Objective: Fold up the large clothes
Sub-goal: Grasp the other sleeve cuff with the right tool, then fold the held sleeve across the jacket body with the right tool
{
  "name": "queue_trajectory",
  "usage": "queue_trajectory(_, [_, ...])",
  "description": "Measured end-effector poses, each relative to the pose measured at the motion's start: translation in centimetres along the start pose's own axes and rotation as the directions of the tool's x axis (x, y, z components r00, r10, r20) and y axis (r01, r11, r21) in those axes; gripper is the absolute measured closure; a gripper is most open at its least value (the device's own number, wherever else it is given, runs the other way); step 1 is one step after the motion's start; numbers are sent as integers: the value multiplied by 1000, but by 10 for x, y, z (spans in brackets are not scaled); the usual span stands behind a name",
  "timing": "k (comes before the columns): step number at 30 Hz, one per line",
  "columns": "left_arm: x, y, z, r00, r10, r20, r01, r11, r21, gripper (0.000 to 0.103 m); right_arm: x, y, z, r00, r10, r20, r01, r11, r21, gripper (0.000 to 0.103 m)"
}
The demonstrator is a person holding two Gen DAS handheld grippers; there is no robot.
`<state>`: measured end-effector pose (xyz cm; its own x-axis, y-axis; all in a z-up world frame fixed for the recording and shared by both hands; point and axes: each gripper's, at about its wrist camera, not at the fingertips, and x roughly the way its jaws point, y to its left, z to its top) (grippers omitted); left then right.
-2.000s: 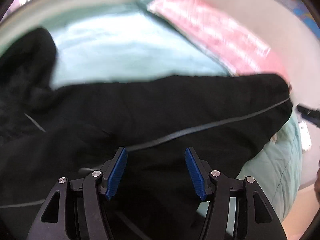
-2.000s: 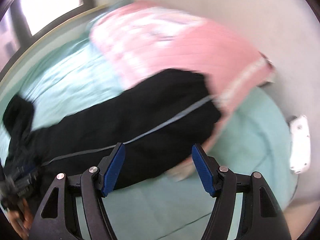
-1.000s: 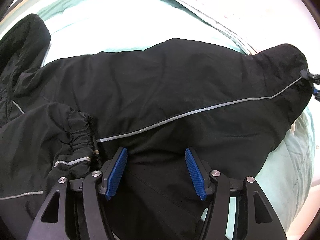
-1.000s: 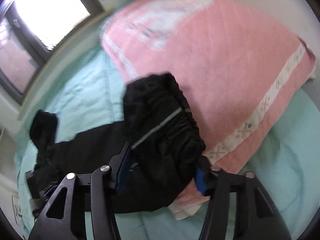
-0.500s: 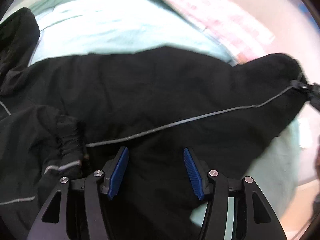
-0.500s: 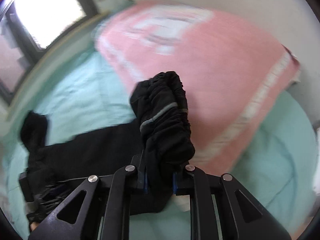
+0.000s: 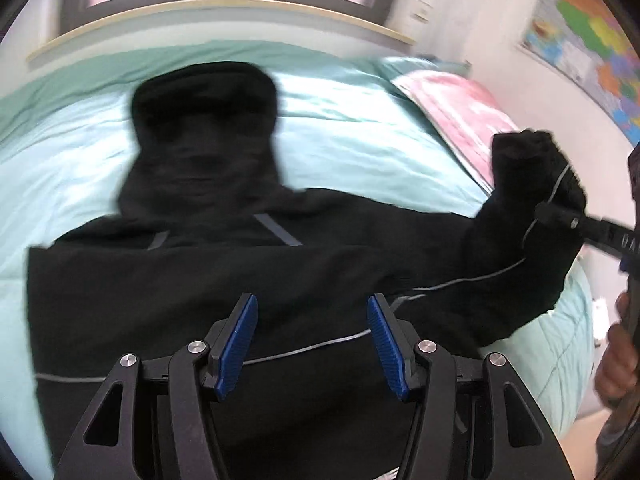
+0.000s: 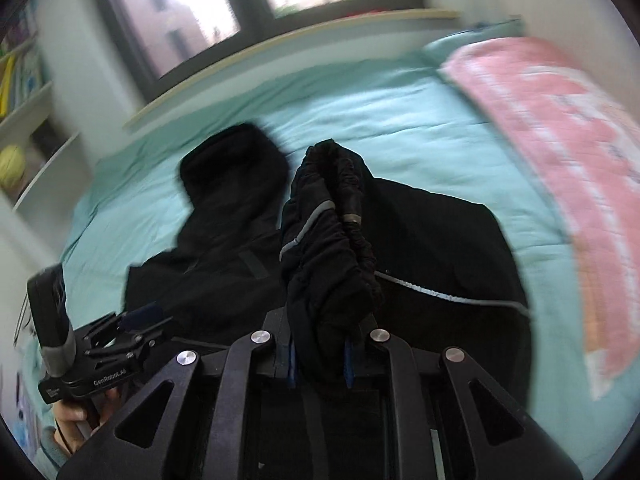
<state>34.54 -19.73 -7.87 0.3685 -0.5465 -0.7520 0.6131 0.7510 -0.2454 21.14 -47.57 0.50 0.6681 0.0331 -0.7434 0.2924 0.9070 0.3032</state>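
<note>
A large black hooded jacket [image 7: 192,280] with thin grey piping lies spread on a mint green bed [image 7: 360,136], hood [image 7: 204,120] towards the window. My left gripper [image 7: 312,340] is open and empty above the jacket's body. My right gripper [image 8: 320,356] is shut on the jacket's elastic sleeve cuff [image 8: 328,240] and holds it lifted above the body [image 8: 440,248]. In the left wrist view the raised sleeve [image 7: 528,216] stands at the right with the right gripper [image 7: 560,216] clamped on it. The left gripper [image 8: 136,320] also shows at the lower left of the right wrist view.
A pink blanket [image 8: 560,128] lies on the bed's right side, also visible in the left wrist view [image 7: 460,108]. A window and sill [image 8: 280,40] run behind the bed. Shelves [image 8: 32,120] stand at the left. A coloured map [image 7: 588,44] hangs on the right wall.
My right gripper closed on the sleeve cuff, lifted it off the pink blanket and carried it left over the jacket's body. My left gripper stayed open and tilted up, bringing the hood into view.
</note>
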Motion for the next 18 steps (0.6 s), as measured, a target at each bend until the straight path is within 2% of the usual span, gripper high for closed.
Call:
queue_trajectory(3, [-20,36,-5,1000,15,17,-14,999,-46,44,30,51,-3,998,51,-38,-53,997,-48,84])
queue_trajectory(7, [-37,72,-21,998,69,12,-68,995,-67,44,71,103,-13,989,107,-106,-116,990,-85,84])
queue_trajectory(9, [-43,91,-29,996,86,9,-85,993,-86,44,94,129,-23,979,139,-152,-156,982,-107,82])
queue_trajectory(12, [-51,118,-39,994,107,6,-106,987,-122,44,140,168,-42,948,183,-259,-224,965,-140,80])
queue_trajectory(14, [-55,131,-42,992,125,-2,-124,983,-136,44,174,192,-57,940,143,-309,-204,963,-174,80])
queue_trajectory(16, [-55,144,-47,990,140,-16,-141,979,-147,44,207,211,-76,938,61,-341,-146,963,-229,77])
queue_trajectory(18, [-58,156,-55,989,141,-32,-145,977,-155,44,222,220,-86,938,20,-345,-114,960,-255,68])
